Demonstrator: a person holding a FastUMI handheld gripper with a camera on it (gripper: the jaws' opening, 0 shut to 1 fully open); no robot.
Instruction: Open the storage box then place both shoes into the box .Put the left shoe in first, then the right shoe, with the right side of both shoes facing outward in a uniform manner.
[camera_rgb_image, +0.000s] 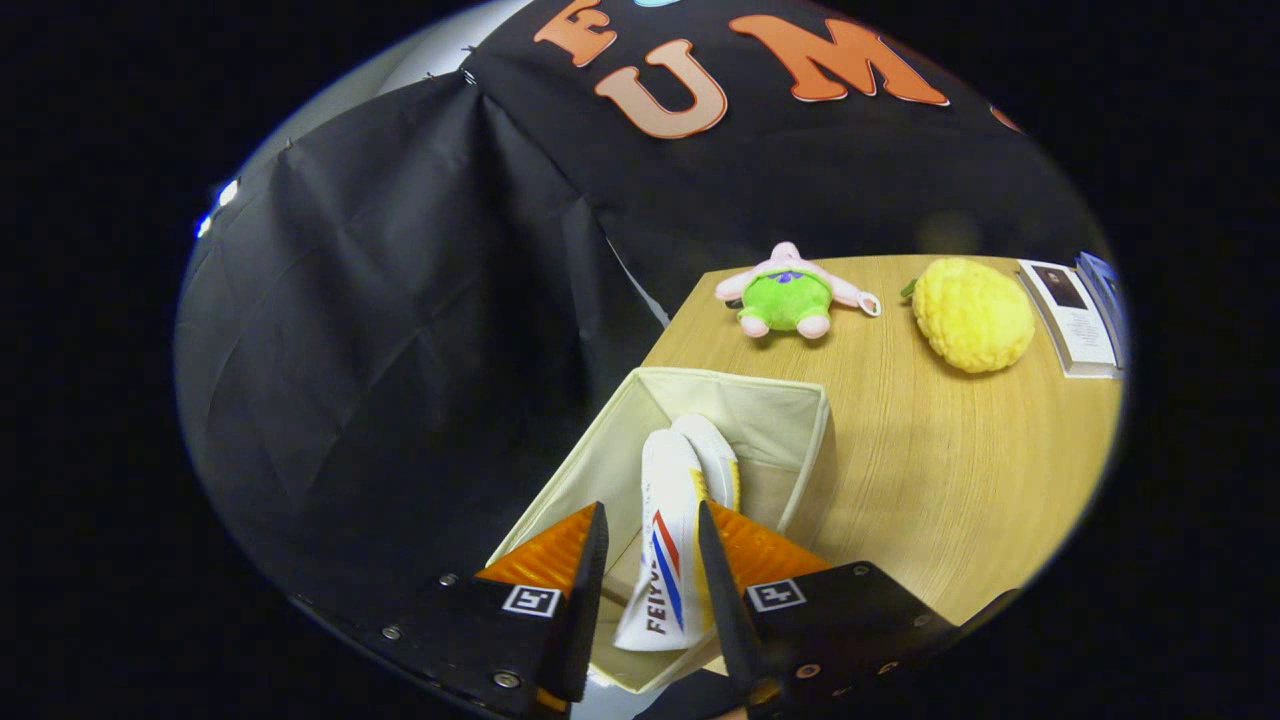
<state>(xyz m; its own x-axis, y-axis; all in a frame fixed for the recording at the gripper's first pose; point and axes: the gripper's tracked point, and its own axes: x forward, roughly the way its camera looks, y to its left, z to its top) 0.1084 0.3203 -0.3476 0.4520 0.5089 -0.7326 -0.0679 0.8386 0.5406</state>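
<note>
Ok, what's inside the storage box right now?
A white shoe stands on edge inside the storage box, between the gripper fingers, which are spread apart. A second sole edge shows just behind it. The box floor beneath is covered.

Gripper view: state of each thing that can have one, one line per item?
storage box: open, standing on the table.
shoe: inside the box, on its side, between the fingers.
second shoe: in the box behind the first, mostly hidden.
gripper: open, fingers either side of the shoe; contact unclear.
plush toy: lying on the table, beyond the box.
</note>
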